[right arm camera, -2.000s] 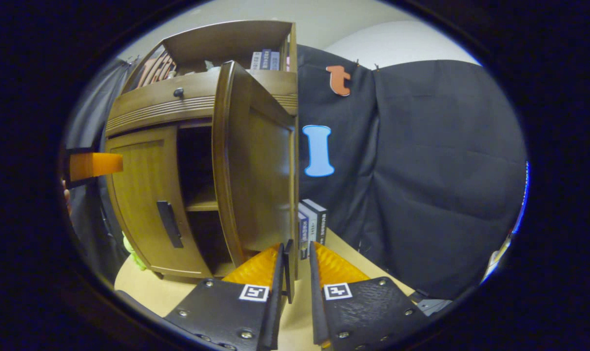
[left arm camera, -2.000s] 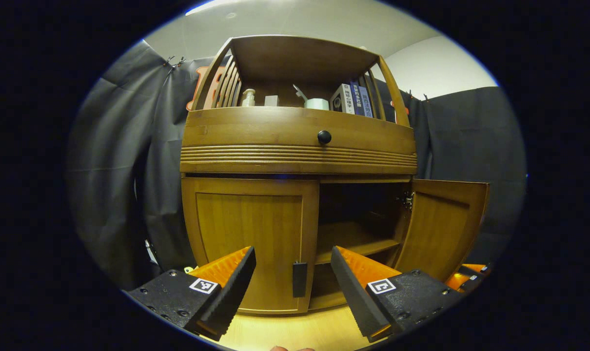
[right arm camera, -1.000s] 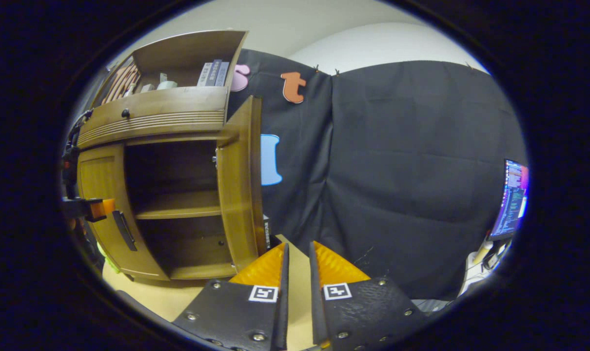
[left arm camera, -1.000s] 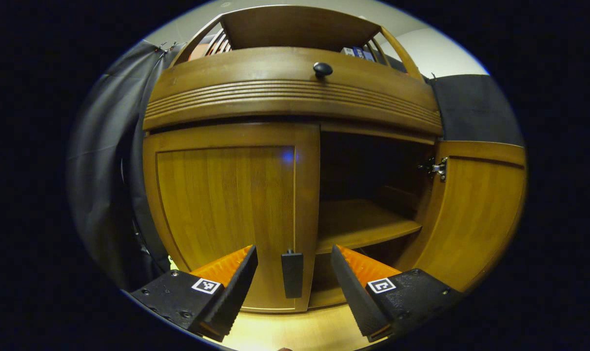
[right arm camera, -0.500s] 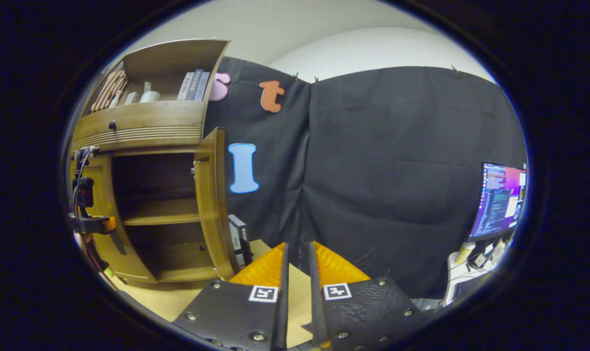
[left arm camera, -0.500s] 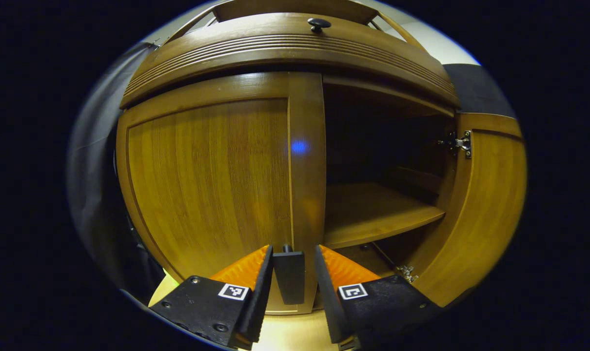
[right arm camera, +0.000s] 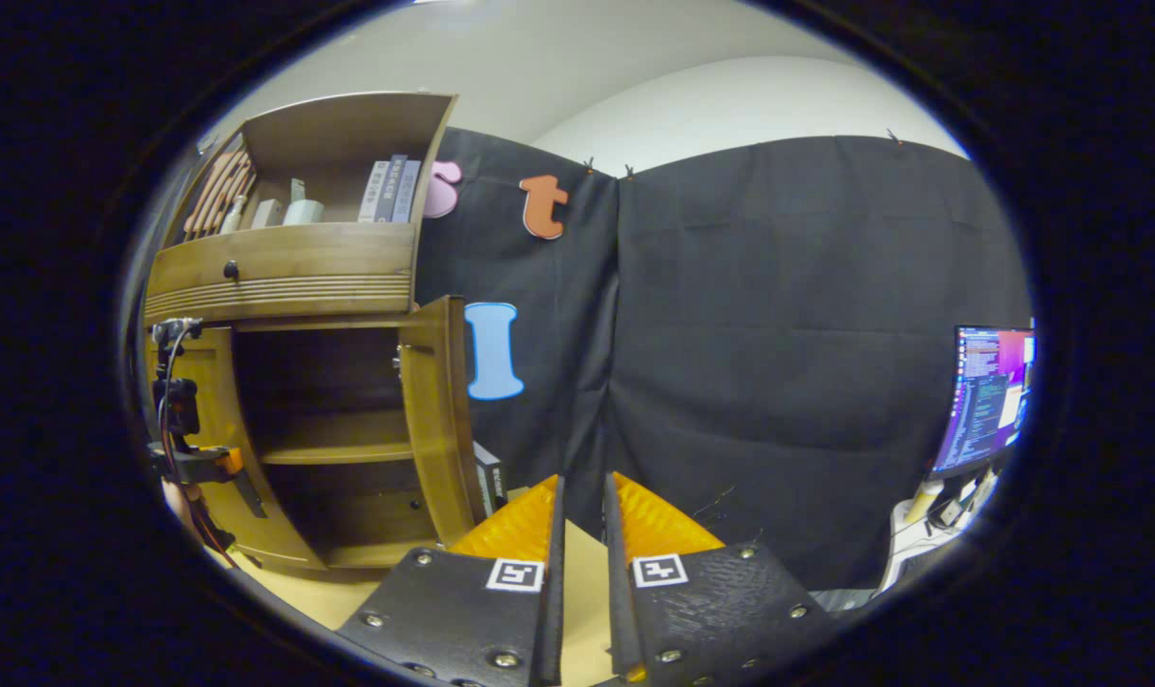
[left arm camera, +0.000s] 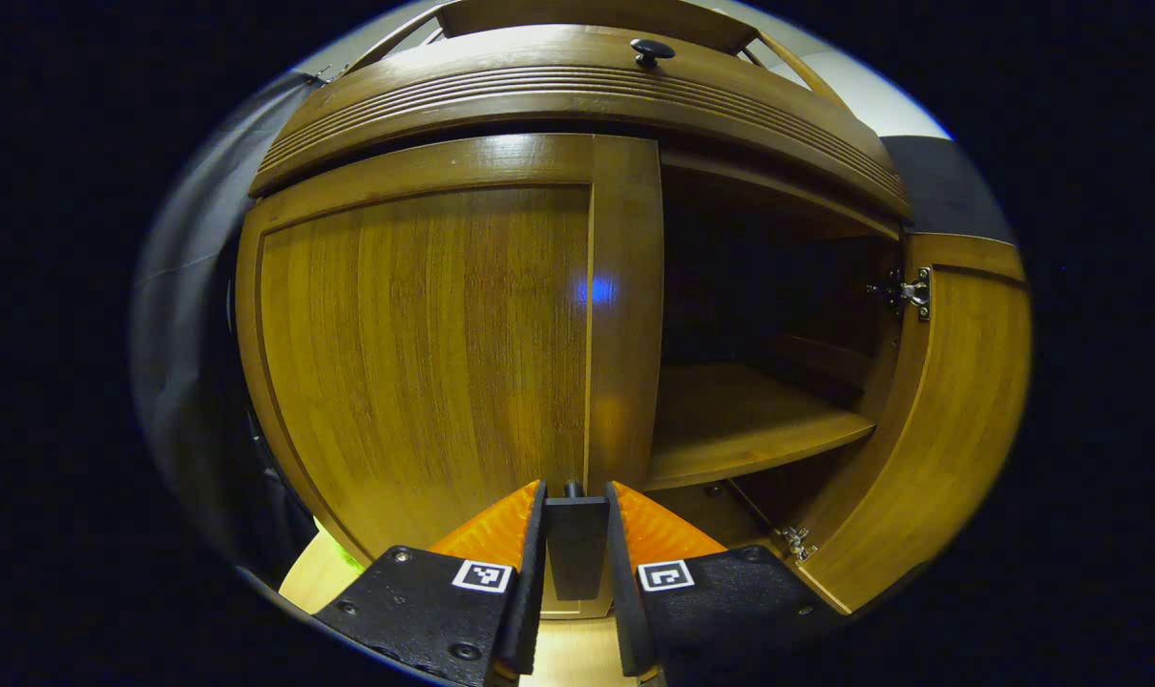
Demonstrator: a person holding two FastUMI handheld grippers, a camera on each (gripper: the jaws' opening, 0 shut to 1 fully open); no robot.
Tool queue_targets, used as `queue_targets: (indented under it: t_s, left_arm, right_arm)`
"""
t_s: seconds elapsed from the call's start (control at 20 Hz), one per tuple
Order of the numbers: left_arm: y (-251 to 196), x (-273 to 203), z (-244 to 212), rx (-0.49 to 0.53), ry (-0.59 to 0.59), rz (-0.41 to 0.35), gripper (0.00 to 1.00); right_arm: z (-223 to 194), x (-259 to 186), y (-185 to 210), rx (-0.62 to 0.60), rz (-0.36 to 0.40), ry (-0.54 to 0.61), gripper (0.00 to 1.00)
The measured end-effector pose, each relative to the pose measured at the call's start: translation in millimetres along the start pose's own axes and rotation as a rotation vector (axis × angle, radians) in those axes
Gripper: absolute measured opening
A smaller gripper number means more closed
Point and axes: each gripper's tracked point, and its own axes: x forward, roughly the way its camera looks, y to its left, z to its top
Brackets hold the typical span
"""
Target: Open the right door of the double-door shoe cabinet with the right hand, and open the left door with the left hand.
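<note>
- The left hand-held gripper point(left arm camera: 575, 549) is clenched on the left door's handle point(left arm camera: 576, 546), a dark bar at 6 o'clock in the left gripper view, one finger pressing each side of it.
- The left door point(left arm camera: 425, 353) sits shut and flat to the cabinet front, its free edge at 12 o'clock above the handle, hinges presumably far off at 9 o'clock.
- The handle's long axis runs upright, parallel to the door's free edge (so the fingers straddle it across its short width).
- To do the pull well, I would draw the grip back toward the person and sweep it in an arc toward 9 o'clock, letting the wrist turn with the door so the fingers do not slip off the bar.
- The right door point(right arm camera: 434, 420) stands swung wide at 9 o'clock in the right gripper view, baring the inner shelf point(right arm camera: 334, 448).
- The right hand-held gripper point(right arm camera: 580, 534) is nearly closed on nothing, well apart from the cabinet over the worktop point(right arm camera: 577, 592).
</note>
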Motion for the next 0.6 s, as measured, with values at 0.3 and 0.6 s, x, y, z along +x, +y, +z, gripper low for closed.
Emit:
queue_targets:
  t_s: [0.3, 0.6]
  left_arm:
    - [-0.7, -4.3, 7.7, -0.031, 0.007, -0.015, 0.34]
    - [-0.3, -3.8, 8.9, -0.046, 0.005, -0.027, 0.34]
  right_arm:
    - [4.1, -1.2, 22.5, 0.006, 0.061, -0.008, 0.20]
    - [1.8, -7.1, 41.5, 0.006, 0.112, -0.002, 0.20]
